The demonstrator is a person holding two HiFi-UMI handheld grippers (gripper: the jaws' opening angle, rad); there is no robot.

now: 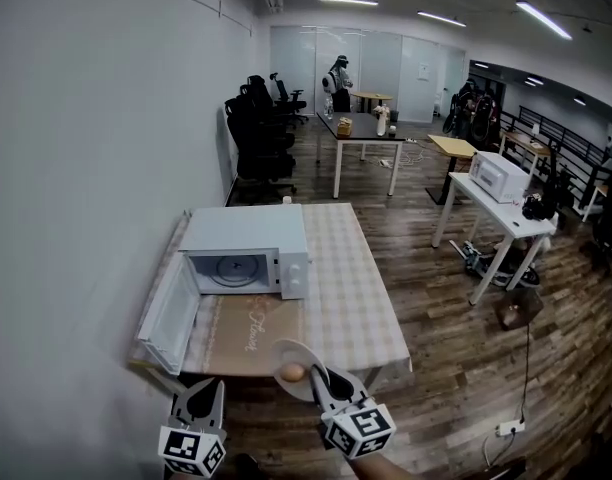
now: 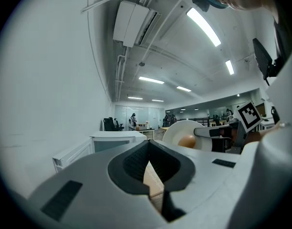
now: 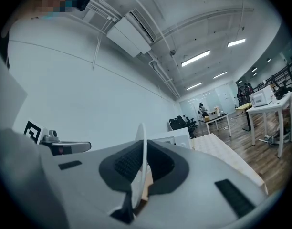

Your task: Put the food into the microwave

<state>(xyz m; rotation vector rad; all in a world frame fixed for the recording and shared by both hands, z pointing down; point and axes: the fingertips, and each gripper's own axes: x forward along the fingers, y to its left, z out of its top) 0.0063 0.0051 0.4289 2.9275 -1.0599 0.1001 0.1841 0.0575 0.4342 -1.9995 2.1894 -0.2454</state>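
Plate of food held at the table's near edge

The right gripper [image 1: 319,376] is clamped on the rim of a white plate [image 1: 289,351] carrying brown, egg-like food [image 1: 292,372], nearer than the open microwave [image 1: 248,249] on the table [image 1: 358,303]. The left gripper [image 1: 210,389] has its jaws together, empty.

White microwave [image 1: 248,238] stands open; brown food [image 1: 292,372] on white plate [image 1: 286,351].

No legible text anywhere. Cursive print on brown mat [image 1: 248,330], near edge of tabletop [image 1: 358,298], before microwave [image 1: 248,253]: too small to read.
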